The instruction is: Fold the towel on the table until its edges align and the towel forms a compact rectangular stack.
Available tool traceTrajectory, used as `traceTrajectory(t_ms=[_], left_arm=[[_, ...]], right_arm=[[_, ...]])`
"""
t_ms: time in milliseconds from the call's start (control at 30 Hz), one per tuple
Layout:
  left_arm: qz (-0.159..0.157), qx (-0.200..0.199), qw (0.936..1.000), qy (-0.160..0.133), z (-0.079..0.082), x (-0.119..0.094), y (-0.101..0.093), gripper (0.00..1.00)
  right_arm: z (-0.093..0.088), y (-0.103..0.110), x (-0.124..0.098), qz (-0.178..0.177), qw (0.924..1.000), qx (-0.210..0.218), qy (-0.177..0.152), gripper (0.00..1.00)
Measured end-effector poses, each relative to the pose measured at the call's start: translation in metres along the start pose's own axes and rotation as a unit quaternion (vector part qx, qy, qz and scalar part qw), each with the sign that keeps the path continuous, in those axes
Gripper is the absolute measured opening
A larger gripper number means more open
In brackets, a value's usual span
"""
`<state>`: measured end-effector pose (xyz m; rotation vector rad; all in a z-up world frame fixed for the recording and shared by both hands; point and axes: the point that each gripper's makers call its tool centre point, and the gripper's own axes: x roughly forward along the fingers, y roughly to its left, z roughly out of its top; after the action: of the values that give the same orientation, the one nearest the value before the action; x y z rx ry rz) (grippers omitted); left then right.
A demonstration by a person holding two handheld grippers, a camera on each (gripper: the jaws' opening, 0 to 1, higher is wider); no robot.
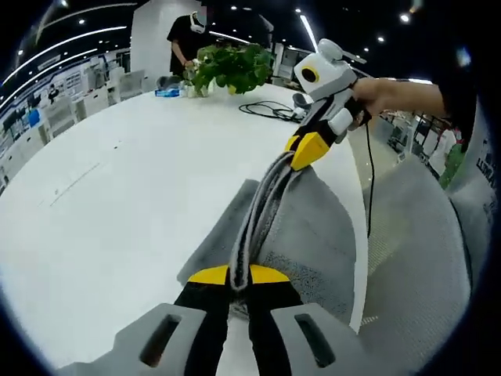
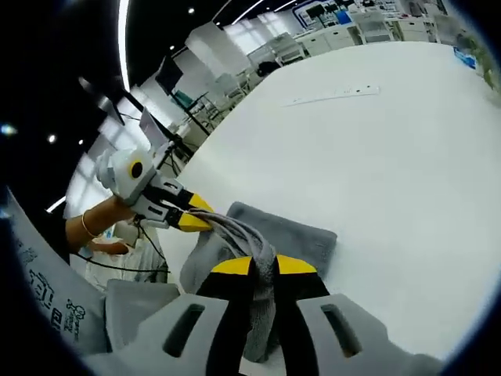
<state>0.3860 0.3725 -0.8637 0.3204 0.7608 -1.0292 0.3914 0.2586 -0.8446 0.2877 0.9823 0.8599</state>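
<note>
Jaws of both the left gripper (image 1: 239, 276) and the right gripper (image 2: 263, 266) are clenched on the grey terry-cloth towel (image 1: 313, 227), whose gathered edge is stretched between them above the white table (image 1: 117, 196). Equal tension should be kept and both corners lowered together onto the half lying flat near the table's edge.

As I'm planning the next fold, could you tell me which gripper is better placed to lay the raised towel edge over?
Neither clearly. The left gripper and right gripper are each shut on the grey towel, holding one edge stretched between them above the table, so probably both should carry it over together.
</note>
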Motion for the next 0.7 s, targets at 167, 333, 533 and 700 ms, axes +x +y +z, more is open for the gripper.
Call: traceTrajectory(t_ms=[167, 333, 533, 700], left_arm=[[0.041, 0.043, 0.9981, 0.018, -0.006, 0.01, 0.012, 0.09], [0.079, 0.078, 0.9933, 0.031, -0.01, 0.016, 0.021, 0.12], [0.105, 0.082, 0.9907, 0.027, -0.012, 0.019, 0.028, 0.2], [0.133, 0.079, 0.9878, 0.018, -0.011, 0.017, 0.038, 0.3]], right_arm=[[-0.003, -0.016, 0.011, -0.012, 0.9998, 0.011, 0.004, 0.08], [-0.004, -0.026, 0.019, -0.035, 0.9994, 0.002, 0.004, 0.09], [-0.003, -0.04, 0.025, -0.075, 0.9963, -0.039, -0.01, 0.13], [-0.003, -0.048, 0.028, -0.099, 0.9926, -0.071, -0.007, 0.17]])
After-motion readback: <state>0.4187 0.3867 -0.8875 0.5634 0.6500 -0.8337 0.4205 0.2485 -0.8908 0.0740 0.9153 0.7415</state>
